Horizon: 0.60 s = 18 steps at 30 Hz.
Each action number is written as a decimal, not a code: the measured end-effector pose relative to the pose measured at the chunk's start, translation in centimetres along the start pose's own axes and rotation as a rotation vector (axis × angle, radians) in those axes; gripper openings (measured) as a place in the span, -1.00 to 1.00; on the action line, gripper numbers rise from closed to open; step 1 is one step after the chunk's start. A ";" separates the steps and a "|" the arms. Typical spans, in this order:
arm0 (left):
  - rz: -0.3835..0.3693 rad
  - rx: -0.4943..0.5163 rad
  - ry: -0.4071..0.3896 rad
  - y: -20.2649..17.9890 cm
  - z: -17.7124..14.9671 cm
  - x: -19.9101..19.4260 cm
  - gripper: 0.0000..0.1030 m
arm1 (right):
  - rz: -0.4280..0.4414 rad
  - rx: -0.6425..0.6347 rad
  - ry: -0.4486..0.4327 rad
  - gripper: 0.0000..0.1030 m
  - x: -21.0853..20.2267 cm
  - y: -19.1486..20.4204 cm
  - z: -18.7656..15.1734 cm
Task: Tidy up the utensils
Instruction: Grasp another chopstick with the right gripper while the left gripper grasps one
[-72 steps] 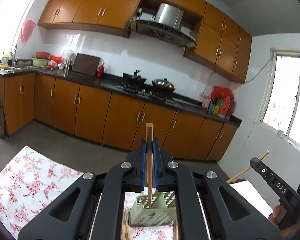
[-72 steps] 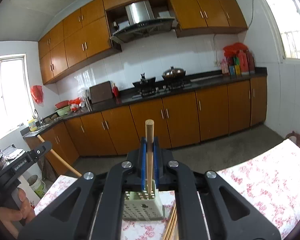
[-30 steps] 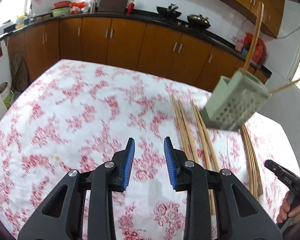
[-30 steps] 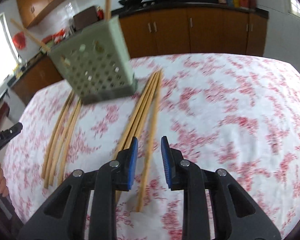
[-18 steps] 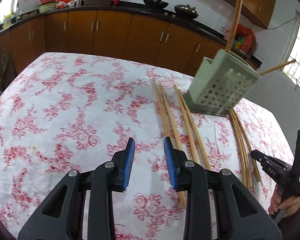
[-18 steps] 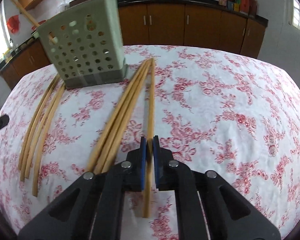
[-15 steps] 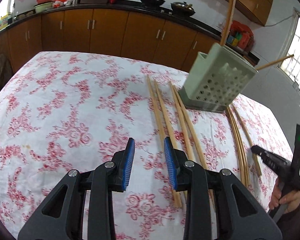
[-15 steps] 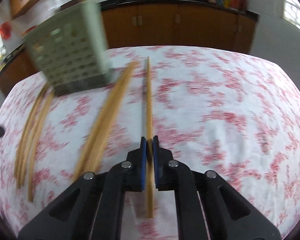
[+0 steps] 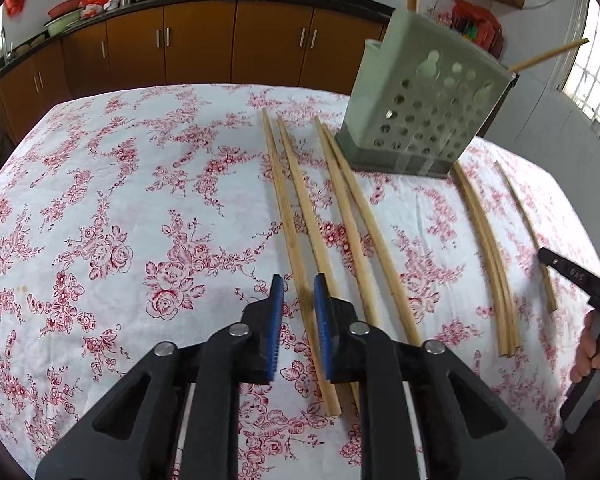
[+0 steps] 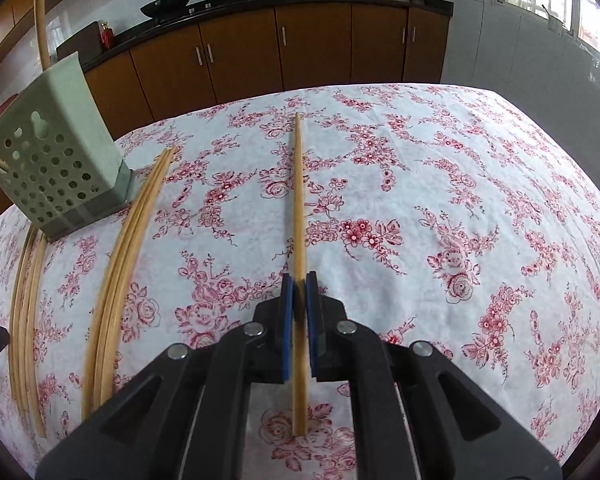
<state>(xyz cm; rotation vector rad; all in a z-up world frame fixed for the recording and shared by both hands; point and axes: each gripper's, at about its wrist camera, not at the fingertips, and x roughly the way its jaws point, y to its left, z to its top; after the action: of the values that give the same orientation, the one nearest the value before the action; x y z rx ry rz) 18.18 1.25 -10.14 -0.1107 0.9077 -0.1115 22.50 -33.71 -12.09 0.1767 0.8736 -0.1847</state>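
Your left gripper (image 9: 298, 292) points steeply down at the flowered tablecloth (image 9: 100, 208). Its blue pads have just been closing around one chopstick (image 9: 300, 256), but a gap shows on both sides of the stick, so the pads are not yet pressing on it and it lies flat on the cloth. Your right gripper (image 10: 299, 290) tilts down the same way and is clamped on a single chopstick (image 10: 299, 200), which runs straight ahead from the pads, apart from the others.

White lettering shows on the black body of the other gripper (image 9: 572, 276) at the right edge of the left view, but it is too blurred to read. Your hand (image 9: 596, 356) grips its handle there.

The pale green perforated holder (image 9: 424, 120) stands on the cloth beyond the left gripper, with one chopstick upright in it and another leaning out to the right. Three more loose chopsticks (image 9: 352, 216) lie just beside the one between the left pads, and a bundle (image 9: 484, 240) lies further right, past the holder. In the right view the holder (image 10: 56, 164) is at the far left, with a curved group of sticks (image 10: 128, 240) near it. Brown kitchen cabinets (image 10: 240, 56) line the wall behind the table.
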 end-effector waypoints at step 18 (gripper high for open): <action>0.157 -0.099 -0.039 6.6 2.6 1.0 -0.86 | 0.083 -0.088 -0.011 -0.85 0.9 3.2 0.6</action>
<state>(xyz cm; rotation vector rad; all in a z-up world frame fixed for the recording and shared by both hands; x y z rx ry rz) 21.14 7.78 -10.26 -0.1329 0.8797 0.0820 24.28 -30.79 -12.12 0.1298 0.8601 -0.0692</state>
